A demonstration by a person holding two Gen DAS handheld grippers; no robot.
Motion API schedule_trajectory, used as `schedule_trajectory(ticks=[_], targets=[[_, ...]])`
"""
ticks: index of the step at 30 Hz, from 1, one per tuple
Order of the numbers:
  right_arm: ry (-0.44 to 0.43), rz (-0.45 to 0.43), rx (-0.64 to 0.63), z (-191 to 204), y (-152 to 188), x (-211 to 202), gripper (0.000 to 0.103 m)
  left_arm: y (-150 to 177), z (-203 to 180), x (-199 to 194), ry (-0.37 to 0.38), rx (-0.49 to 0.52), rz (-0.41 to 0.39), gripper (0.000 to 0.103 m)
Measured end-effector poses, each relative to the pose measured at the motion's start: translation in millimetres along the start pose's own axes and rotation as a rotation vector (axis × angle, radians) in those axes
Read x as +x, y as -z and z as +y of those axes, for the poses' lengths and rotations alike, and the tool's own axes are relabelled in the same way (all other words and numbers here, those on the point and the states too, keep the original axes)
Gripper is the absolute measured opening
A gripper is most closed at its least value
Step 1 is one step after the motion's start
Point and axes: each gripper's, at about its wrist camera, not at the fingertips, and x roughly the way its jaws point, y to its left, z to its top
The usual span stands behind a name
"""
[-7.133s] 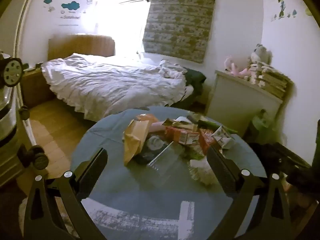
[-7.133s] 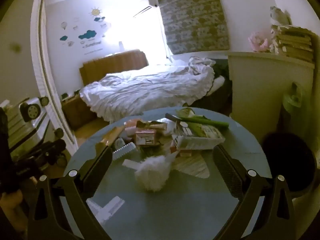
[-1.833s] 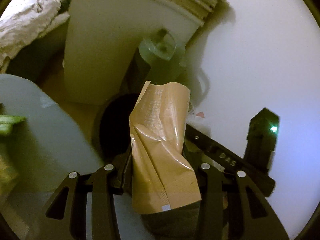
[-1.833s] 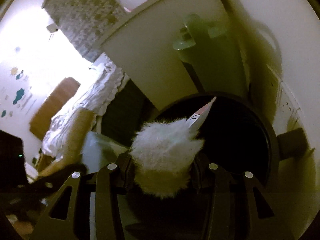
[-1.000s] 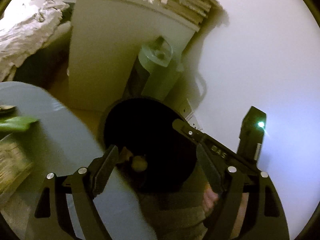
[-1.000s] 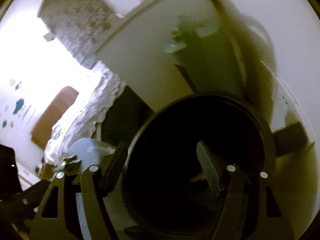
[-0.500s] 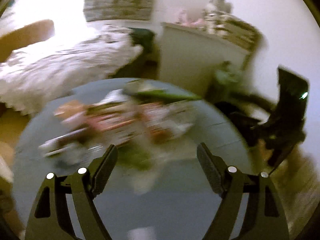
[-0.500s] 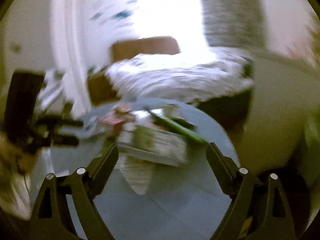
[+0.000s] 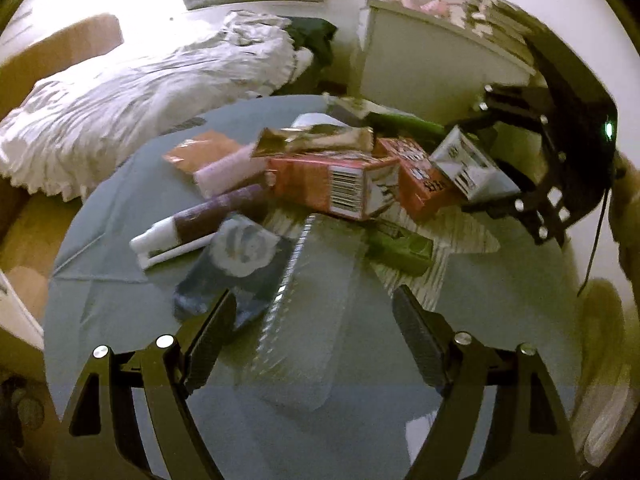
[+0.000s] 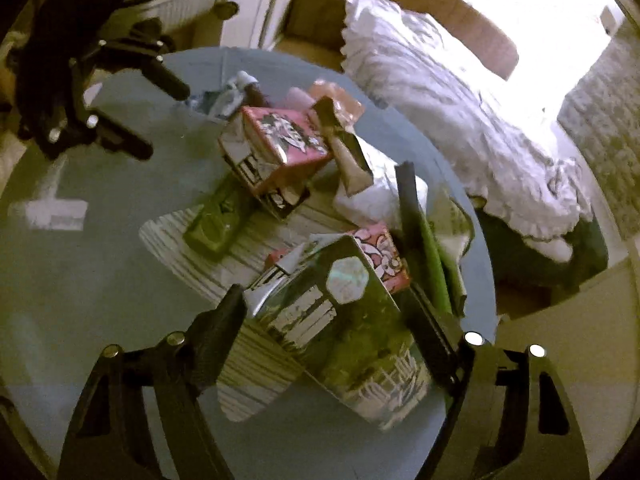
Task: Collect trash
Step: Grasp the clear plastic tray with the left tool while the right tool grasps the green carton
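Note:
A pile of trash lies on the round grey table (image 9: 120, 280). My left gripper (image 9: 312, 320) is open, its fingers on either side of a clear plastic tray (image 9: 308, 320) at the pile's near edge. A dark blue pouch (image 9: 236, 264), a purple-and-white tube (image 9: 196, 224) and a pink carton (image 9: 336, 184) lie beyond. My right gripper (image 10: 328, 320) is open around a green-and-white carton (image 10: 344, 332); its fingers flank the carton, contact unclear. It also shows in the left wrist view (image 9: 464, 164).
A bed (image 9: 140, 80) with white covers stands beyond the table. A white cabinet (image 9: 432, 64) with stacked books stands at the back right. A green wrapper (image 10: 220, 216) and striped paper (image 10: 248, 248) lie mid-table. A white tape mark (image 10: 56, 208) is on the table.
Both grippers let go of the brown bag and the white fluffy trash over the black bin, opened, and swung back to the table. Each now straddles a new item.

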Motion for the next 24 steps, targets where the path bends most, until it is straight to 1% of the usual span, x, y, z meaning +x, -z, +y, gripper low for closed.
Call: schedule_trajectory(ticks=[1,2,5,8,11,13,14,15,17,20,21,22,24], targets=[[-0.004,-0.016,0.016,-1,1,-3,0.075,-1,-4,6,-0.006,0.021,0.022,0.051],[-0.007,-0.035,0.032,-1,2,-8,0.075,3,-3,7,-0.013,0.029,0.034,0.044],[-0.007,-0.127,0.127,-6,10,-31,0.073,6,-5,6,-0.019,0.017,0.027,0.041],[-0.034,-0.273,0.286,-16,23,-65,0.071,8,-6,-5,-0.02,-0.009,-0.004,0.04],[-0.09,-0.492,0.521,-26,54,-108,0.07,5,-12,-27,0.01,-0.044,-0.067,0.039],[-0.108,-0.597,0.655,-34,76,-128,0.07,-1,-22,-42,0.04,-0.054,-0.112,0.039],[-0.109,-0.666,0.75,-38,93,-139,0.07,-5,-30,-49,0.059,-0.051,-0.136,0.039],[-0.109,-0.708,0.811,-41,107,-148,0.069,-9,-36,-53,0.072,-0.046,-0.149,0.039],[-0.088,-0.812,0.975,-48,145,-165,0.069,-19,-56,-61,0.113,-0.023,-0.183,0.039],[-0.02,-0.903,1.125,-51,191,-185,0.068,-35,-90,-65,0.185,0.01,-0.223,0.039],[-0.001,-0.942,1.185,-52,213,-192,0.068,-42,-101,-64,0.206,0.022,-0.231,0.039],[0.017,-0.968,1.227,-52,230,-198,0.068,-49,-114,-62,0.233,0.037,-0.237,0.039],[0.078,-0.985,1.293,-51,259,-207,0.068,-60,-134,-57,0.272,0.055,-0.246,0.039]])
